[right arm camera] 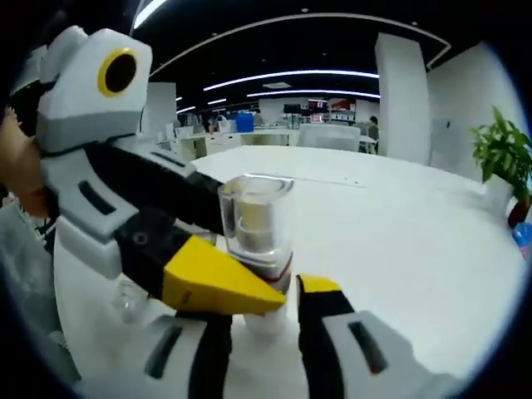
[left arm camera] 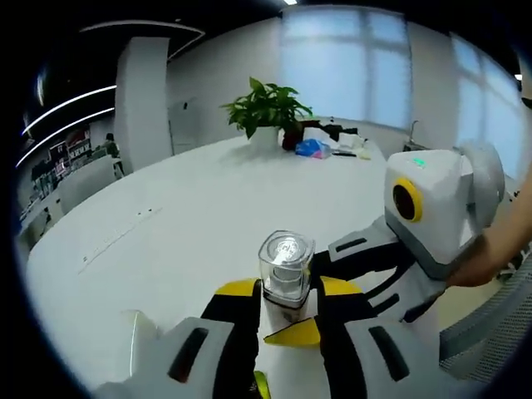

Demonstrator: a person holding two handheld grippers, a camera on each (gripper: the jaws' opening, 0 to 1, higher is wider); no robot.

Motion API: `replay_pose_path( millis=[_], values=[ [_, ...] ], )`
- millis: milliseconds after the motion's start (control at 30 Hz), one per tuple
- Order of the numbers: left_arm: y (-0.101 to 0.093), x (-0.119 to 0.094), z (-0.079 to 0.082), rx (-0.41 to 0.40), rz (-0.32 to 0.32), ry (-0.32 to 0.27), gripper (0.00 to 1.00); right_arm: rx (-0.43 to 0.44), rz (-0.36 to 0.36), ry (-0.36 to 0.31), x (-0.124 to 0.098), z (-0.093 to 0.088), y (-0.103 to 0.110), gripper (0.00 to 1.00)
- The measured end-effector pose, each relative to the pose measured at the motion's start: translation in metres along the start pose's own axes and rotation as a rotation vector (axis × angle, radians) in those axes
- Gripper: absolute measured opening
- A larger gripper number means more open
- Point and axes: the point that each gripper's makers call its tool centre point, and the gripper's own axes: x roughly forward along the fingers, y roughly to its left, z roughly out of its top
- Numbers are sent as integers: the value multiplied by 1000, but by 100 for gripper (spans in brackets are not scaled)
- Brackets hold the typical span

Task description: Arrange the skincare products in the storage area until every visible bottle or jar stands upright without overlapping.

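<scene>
A small skincare bottle (left arm camera: 285, 268) with a clear square cap and a white base stands upright on the white table (left arm camera: 191, 216). My left gripper (left arm camera: 287, 293) has its yellow-tipped jaws against the bottle's two sides, shut on it. The right gripper reaches in from the right, one finger (left arm camera: 363, 246) behind the bottle and its yellow tip (left arm camera: 293, 334) in front. In the right gripper view the bottle (right arm camera: 256, 218) rises between my right gripper's (right arm camera: 264, 306) jaws, with a thin gap at the right fingertip (right arm camera: 319, 289). The left gripper's yellow fingertip (right arm camera: 218, 287) covers the bottle's lower left.
A potted plant (left arm camera: 266, 108) and a heap of small items (left arm camera: 322, 148) sit at the table's far edge. A clear low object (right arm camera: 127, 299) lies on the table beside the left gripper. A hand (left arm camera: 490, 253) holds the right gripper. A mesh chair (left arm camera: 490, 337) stands at the right.
</scene>
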Motion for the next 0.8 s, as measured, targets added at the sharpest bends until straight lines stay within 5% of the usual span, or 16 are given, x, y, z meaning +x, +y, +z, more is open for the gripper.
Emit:
replay_pose_path(
  millis=[267, 367, 533, 800],
  values=[
    [-2, -10, -1, -14, -1, 7, 36, 16, 24, 29, -12, -6, 10, 44],
    [-7, -23, -6, -54, -4, 19, 41, 60, 55, 83, -20, -16, 20, 54],
    [-13, -44, -16, -110, 9, 20, 55, 95, 74, 79, -36, -17, 38, 64],
    [-13, -84, -34, -209, 75, 23, 73, 66, 136, 68, -63, 4, 62, 77]
  ],
)
